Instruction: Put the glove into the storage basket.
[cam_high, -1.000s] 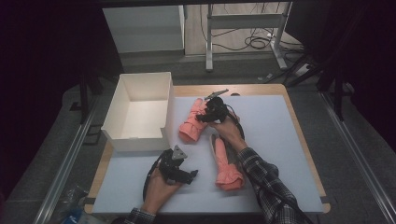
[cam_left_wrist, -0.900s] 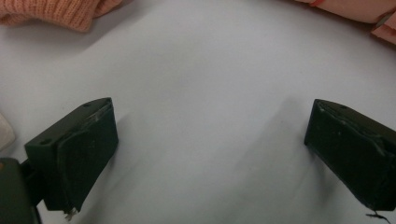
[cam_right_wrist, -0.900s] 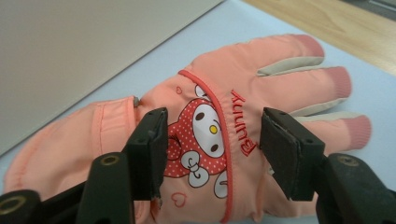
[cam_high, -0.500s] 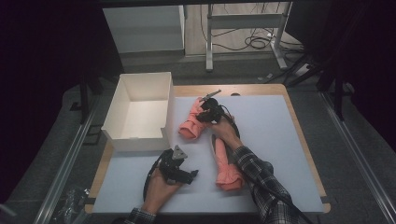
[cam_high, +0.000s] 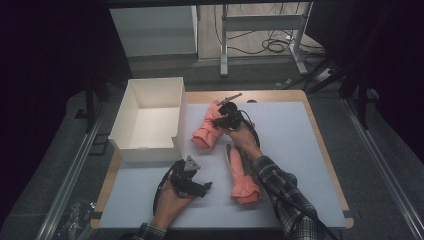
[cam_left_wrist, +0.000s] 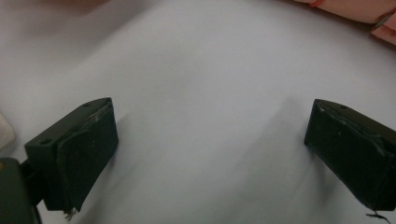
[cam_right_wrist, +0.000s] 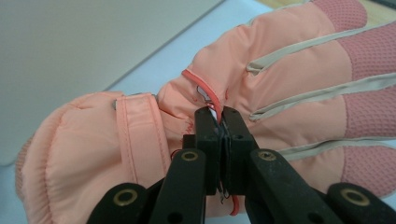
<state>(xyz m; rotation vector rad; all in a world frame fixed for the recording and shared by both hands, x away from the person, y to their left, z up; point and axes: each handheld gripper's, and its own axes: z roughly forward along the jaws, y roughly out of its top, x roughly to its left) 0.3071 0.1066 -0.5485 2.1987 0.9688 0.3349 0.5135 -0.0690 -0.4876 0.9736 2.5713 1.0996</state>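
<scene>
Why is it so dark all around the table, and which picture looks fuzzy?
High view: light falls on the white table while the floor around it stays nearly black. Left gripper view: soft and blurry, with grey shadows beside the left gripper. Right gripper view: the pink glove is bright and sharp at the right gripper.

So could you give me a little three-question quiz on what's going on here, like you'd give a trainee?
1. True or false: the right gripper is shut on the padded salmon-pink winter glove beside the white open cardboard box.
2. The left gripper is: A) open above the white table mat; B) shut on a glove; C) inside the box.
3. How many pink gloves lie on the mat?

Key: 1 true. 2 A. 3 two; the second pink glove lies nearer the person, by the right forearm.
</scene>
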